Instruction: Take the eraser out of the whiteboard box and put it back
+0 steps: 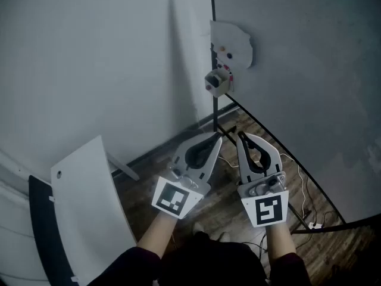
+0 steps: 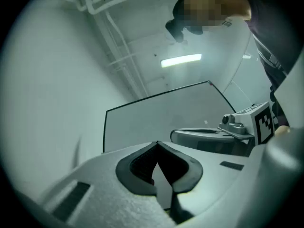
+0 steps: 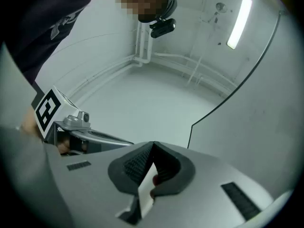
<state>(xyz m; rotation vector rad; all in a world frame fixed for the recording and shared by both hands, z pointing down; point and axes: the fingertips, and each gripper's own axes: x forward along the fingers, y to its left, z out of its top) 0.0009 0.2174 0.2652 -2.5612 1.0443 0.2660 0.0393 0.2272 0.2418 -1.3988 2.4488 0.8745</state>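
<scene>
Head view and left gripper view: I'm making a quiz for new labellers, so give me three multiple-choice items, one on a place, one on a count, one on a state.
1. Where is the small white box?
A) on the floor
B) up on the whiteboard's edge
C) between a gripper's fingers

2. How many grippers show in the head view?
A) one
B) two
C) three

3. How do the left gripper's fingers stand?
A) wide apart
B) closed on an eraser
C) closed together, empty

Answers:
1 B: it hangs on the board's dark edge, above the grippers.
2 B: the left gripper and the right gripper are held side by side.
3 C: the left gripper view shows them meeting with nothing between.
</scene>
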